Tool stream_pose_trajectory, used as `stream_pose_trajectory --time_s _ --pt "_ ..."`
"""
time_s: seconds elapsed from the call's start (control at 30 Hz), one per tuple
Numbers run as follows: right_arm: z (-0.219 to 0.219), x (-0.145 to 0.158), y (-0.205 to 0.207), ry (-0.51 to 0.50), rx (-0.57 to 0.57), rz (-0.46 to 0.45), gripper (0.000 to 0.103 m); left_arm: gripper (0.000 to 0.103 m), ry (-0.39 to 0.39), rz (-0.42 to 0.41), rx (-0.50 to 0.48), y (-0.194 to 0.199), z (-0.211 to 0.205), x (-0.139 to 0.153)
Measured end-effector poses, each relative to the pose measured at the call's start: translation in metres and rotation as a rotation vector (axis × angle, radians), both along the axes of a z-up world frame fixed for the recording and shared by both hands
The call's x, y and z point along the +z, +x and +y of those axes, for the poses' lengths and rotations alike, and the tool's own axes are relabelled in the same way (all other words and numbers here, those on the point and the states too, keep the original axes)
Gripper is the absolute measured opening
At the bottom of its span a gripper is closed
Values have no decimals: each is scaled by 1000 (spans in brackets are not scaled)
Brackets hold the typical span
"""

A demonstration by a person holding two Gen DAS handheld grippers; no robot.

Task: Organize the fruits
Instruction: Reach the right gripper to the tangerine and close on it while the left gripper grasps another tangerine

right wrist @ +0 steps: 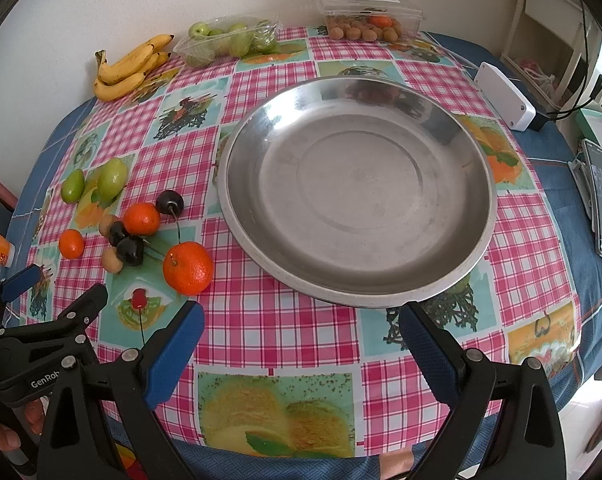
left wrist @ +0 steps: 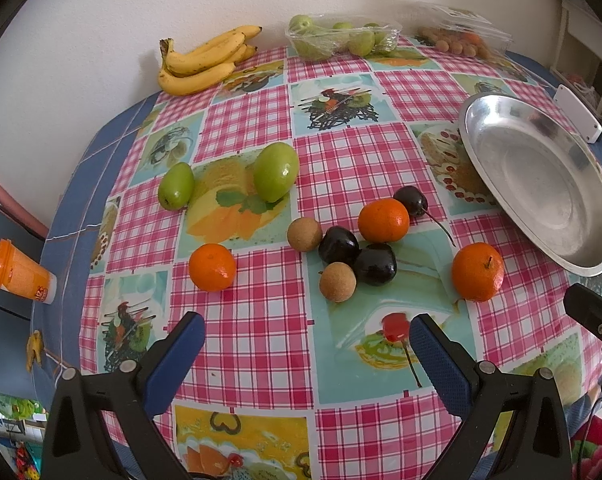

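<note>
Blue-padded fingers of the left gripper (left wrist: 307,344) stand spread wide over the checked tablecloth (left wrist: 261,344), pinching nothing. At 12 o'clock from them lies the loose fruit, all resting on the cloth: three oranges, one at the left (left wrist: 212,267), one in the middle (left wrist: 383,220), one at the right (left wrist: 477,272); three dark cherries, two touching (left wrist: 338,245) (left wrist: 375,264) and one behind the middle orange (left wrist: 411,201); two brown longans (left wrist: 304,234) (left wrist: 337,282); two green fruits (left wrist: 176,191) (left wrist: 276,171) at 11 o'clock. At 2 o'clock sits the metal plate (left wrist: 541,184), bare inside.

The right gripper (right wrist: 301,334) is likewise spread, holding nothing, with the plate (right wrist: 357,196) straight ahead at 12 o'clock and the nearest orange (right wrist: 188,267) at 10 o'clock, just beside the plate's rim.

Along the far edge, at 12 o'clock in both views: one bunch of bananas (left wrist: 205,60), one clear tray of green fruits (left wrist: 341,40), one clear box of longans (right wrist: 367,16).

Only the left wrist view shows the whole orange cup (left wrist: 19,270) lying at 9 o'clock. Only the right wrist view shows the full white box (right wrist: 505,96), a phone-like device (right wrist: 601,208) at 3 o'clock, and the left gripper's black frame (right wrist: 41,340) with fingertips of a hand (right wrist: 11,436) below it.
</note>
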State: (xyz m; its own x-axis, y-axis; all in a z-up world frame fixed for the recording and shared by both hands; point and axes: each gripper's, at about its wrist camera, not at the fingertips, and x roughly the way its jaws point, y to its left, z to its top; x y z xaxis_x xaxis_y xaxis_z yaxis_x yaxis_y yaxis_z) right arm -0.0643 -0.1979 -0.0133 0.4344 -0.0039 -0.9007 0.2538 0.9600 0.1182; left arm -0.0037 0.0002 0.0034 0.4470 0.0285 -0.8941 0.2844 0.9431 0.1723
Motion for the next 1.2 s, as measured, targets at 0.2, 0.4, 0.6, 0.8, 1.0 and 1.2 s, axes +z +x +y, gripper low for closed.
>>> stream_pose_trajectory --time_s 0.2,0.4,0.6,0.8,1.0,1.2 --pt "0 2 1 0 1 1 98 103 -40 16 13 7 7 4" --pt "-1 6 1 13 -7 -16 98 103 -93 -5 2 16 22 14" --pt "4 9 9 5 12 -1 98 103 -182 -22 1 23 43 25" --pt "17 8 25 -10 45 15 98 103 -229 -56 -16 27 57 30" --pt "30 5 40 -8 74 35 98 103 -236 -53 -37 32 66 22" --pt "43 1 48 2 117 38 98 103 -207 -21 -91 35 70 12"
